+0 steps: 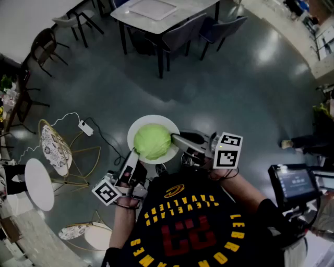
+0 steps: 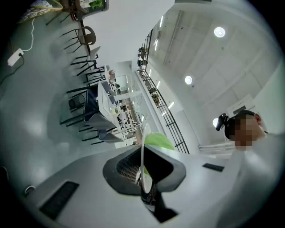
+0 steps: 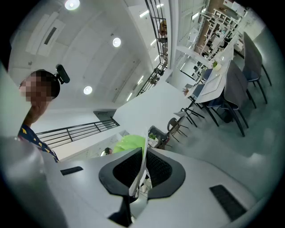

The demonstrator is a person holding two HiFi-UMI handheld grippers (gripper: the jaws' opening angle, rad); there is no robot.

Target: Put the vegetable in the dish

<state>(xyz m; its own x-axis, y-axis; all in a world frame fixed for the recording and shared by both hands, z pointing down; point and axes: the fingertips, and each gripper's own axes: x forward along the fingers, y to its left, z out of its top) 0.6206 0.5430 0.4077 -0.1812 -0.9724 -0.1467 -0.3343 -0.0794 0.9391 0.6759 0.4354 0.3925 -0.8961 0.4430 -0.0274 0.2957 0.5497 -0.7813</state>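
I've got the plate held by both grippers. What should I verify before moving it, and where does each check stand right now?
1. Left gripper shut on the plate rim: ok.
2. Right gripper shut on the opposite rim: ok.
3. Cabbage resting on the plate, near its middle: ok.
4. Plate held level: cannot tell.
5. Support under the plate: not ok; only the floor lies below it.
6. Open way to the table: not ok; chairs line its near side.
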